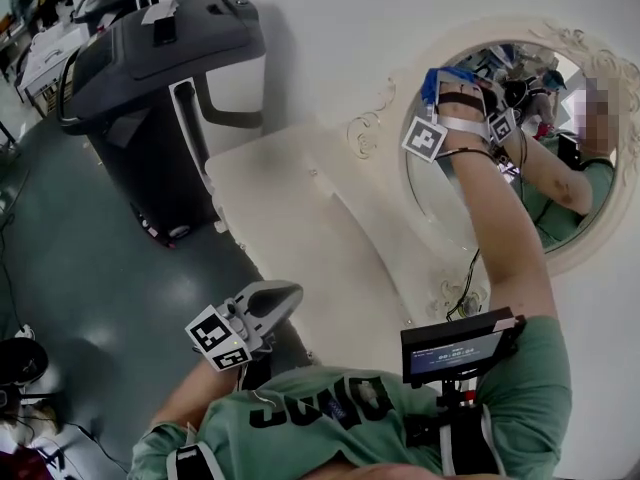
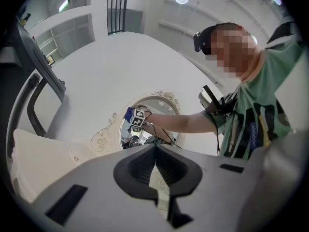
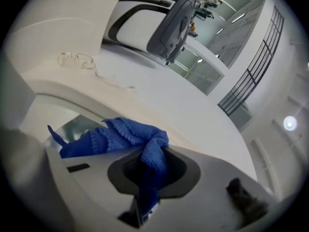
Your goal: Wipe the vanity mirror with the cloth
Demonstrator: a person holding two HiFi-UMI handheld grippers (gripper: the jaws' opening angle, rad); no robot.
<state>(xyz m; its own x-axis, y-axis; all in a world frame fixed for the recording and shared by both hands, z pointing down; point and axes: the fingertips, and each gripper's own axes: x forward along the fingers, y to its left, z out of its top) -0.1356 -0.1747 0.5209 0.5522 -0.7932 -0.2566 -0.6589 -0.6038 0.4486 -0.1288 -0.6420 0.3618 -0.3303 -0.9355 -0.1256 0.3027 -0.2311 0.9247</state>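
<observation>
**Q:** What fills the left of the head view?

**A:** A dark grey machine [image 1: 160,58] stands on the floor [image 1: 60,268] at 10 o'clock. Just beside it is the white bench [image 1: 290,218], which runs from the centre down toward 5 o'clock.

**Q:** Where is your left hand-held gripper?

**A:** My left hand-held gripper [image 1: 283,296] hangs at 7 o'clock, close to my chest and beside the bench's near edge. Its marker cube [image 1: 220,340] is turned up toward the camera. In the left gripper view the left hand-held gripper [image 2: 155,151] has its jaw tips pressed together with nothing between them. Only pale bench ornament shows through the slit lower down.

**Q:** And the task's thing?

**A:** The vanity mirror [image 1: 470,198] sits at 2 o'clock, an oval glass in a white scrolled frame [image 1: 375,118] that rises from the back of the bench. The left gripper view shows the same vanity mirror [image 2: 161,108] at 12 o'clock above the closed jaws, with my right arm reaching across to it.

**Q:** What is your right hand-held gripper doing?

**A:** My right hand-held gripper [image 1: 455,83] is at the glass, at about 10 o'clock on the oval, next to the frame. The right gripper view shows the right hand-held gripper [image 3: 152,166] clamped on the blue cloth [image 3: 120,134]. One fold is pinched between the jaws, and the rest bunches forward toward 9 o'clock at the edge of the glass. In the head view the cloth [image 1: 440,76] shows as a blue patch at the gripper's front. I cannot tell how firmly it presses on the mirror.
</observation>
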